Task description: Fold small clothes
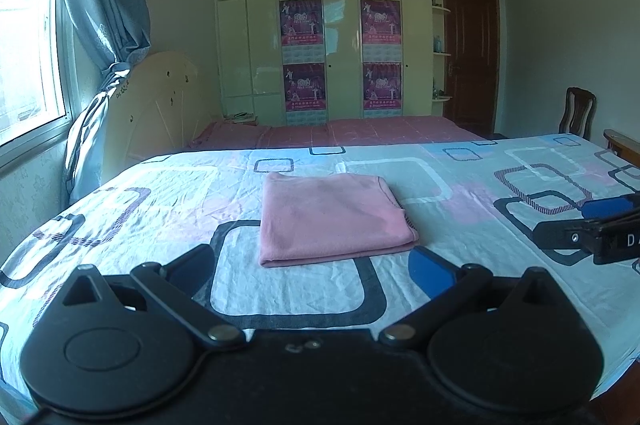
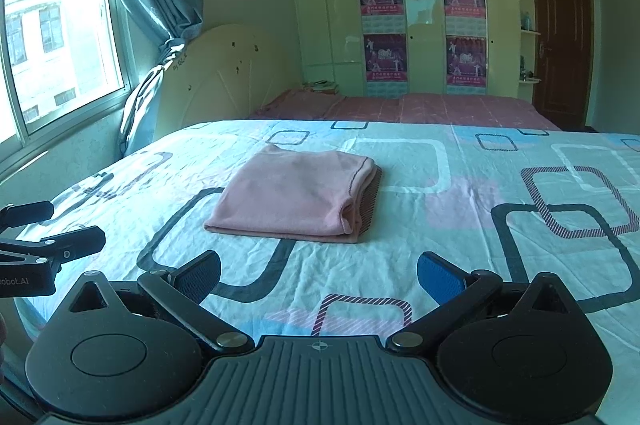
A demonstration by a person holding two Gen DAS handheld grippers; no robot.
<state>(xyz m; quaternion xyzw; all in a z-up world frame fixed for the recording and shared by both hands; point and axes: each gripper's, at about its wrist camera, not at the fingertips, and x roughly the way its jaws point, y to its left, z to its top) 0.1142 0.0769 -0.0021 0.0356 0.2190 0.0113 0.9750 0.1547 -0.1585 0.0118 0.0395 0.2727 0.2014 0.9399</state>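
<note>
A pink garment (image 1: 332,217) lies folded into a neat rectangle on the patterned bedsheet (image 1: 480,193); it also shows in the right wrist view (image 2: 296,195) with its stacked edges on the right. My left gripper (image 1: 316,269) is open and empty, just in front of the garment's near edge. My right gripper (image 2: 318,277) is open and empty, a little short of the garment. The right gripper shows at the right edge of the left wrist view (image 1: 592,225). The left gripper shows at the left edge of the right wrist view (image 2: 52,237).
The bed carries a sheet with square patterns (image 2: 520,185). Behind it stands a second bed with a pink cover (image 1: 360,133) and a cream headboard (image 1: 160,105). A window with a blue curtain (image 1: 104,5) is on the left. A wardrobe (image 1: 340,25), a brown door (image 1: 472,53) and a chair (image 1: 578,111) are behind.
</note>
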